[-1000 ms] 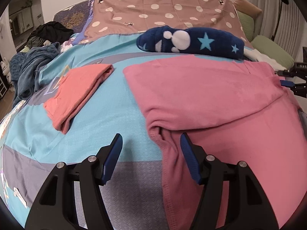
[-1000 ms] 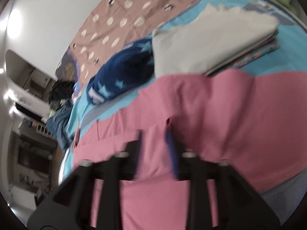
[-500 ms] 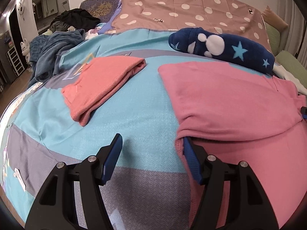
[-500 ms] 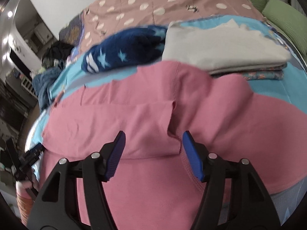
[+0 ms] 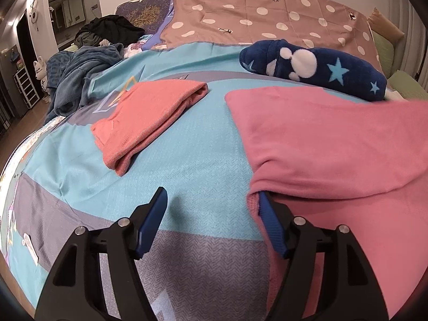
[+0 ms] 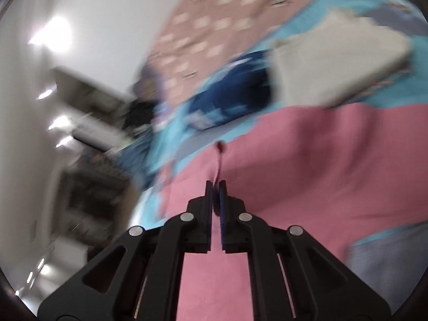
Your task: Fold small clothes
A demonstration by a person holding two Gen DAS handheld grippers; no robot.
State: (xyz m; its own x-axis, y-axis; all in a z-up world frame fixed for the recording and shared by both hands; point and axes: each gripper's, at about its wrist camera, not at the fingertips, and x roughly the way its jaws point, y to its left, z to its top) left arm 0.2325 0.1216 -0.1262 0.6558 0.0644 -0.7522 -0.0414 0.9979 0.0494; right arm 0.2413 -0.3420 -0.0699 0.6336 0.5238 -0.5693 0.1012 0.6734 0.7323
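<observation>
A pink garment (image 5: 334,139) lies partly folded on the blue bedspread, at the right of the left wrist view. My left gripper (image 5: 214,200) is open and low over the bed. Its right finger (image 5: 270,219) sits against the garment's left edge, under the folded flap. In the blurred right wrist view my right gripper (image 6: 215,184) is shut on a pinched fold of the pink garment (image 6: 307,165), which rises from between the jaws.
A folded coral garment (image 5: 149,115) lies left of the pink one. A navy star-print fleece (image 5: 315,69) lies behind it. A folded grey-white pile (image 6: 339,64) is at the right. Dark clothes (image 5: 88,53) are heaped at the bed's far left. The spotted brown cover (image 5: 267,18) is at the back.
My right gripper has closed from open onto a fold of the pink garment and is swinging fast. My left gripper has shifted left along the garment's edge and stays open.
</observation>
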